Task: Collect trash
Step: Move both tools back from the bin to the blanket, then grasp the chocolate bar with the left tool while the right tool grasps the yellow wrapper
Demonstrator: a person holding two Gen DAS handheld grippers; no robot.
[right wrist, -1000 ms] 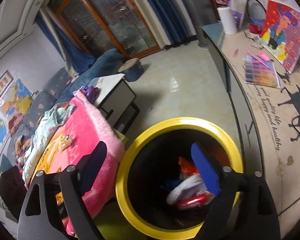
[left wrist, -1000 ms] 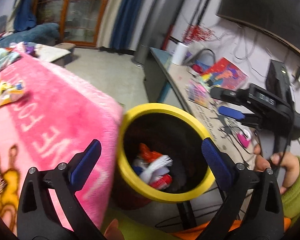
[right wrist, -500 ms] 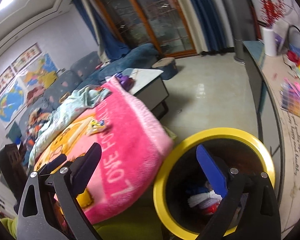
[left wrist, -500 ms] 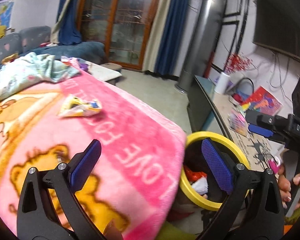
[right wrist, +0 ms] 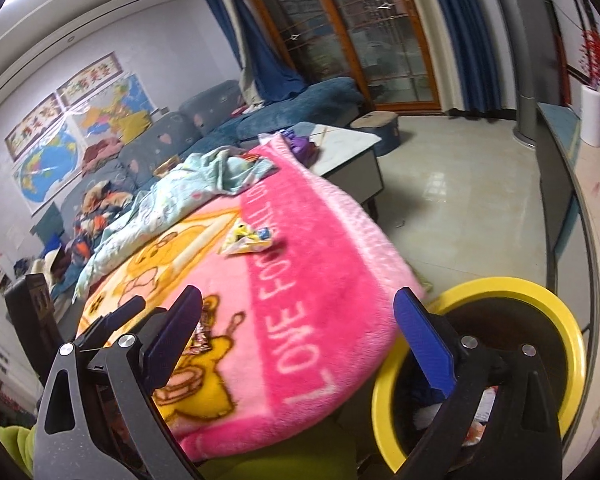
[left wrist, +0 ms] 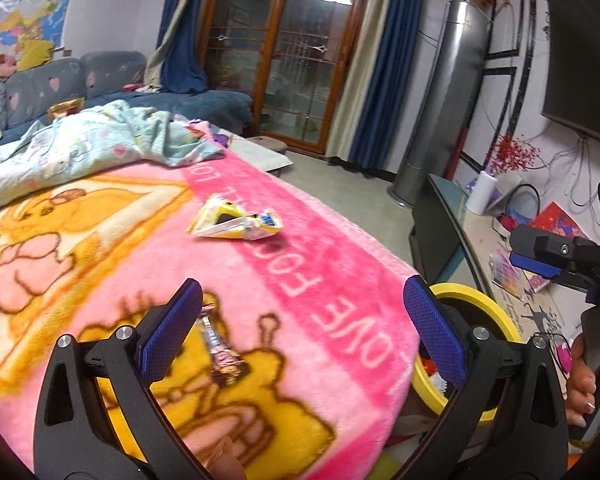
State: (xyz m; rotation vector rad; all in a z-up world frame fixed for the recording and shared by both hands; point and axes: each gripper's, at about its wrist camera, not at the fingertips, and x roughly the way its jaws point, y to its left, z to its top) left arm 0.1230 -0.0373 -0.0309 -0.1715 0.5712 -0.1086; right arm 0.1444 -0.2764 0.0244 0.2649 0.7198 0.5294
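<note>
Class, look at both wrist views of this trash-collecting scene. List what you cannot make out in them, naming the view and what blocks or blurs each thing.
- Contents of the yellow-rimmed bin: right wrist view, the right gripper finger and shadow cover most; left wrist view, the pink blanket hides it.
- Small dark wrapper: print blurred in left view; mostly behind a finger in right view.
- Yellow wrapper: lettering too small.
- Left gripper: open, body cut off below.

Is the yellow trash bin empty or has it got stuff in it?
Not empty. The yellow trash bin has wrappers at the bottom, seen past its rim.
</note>
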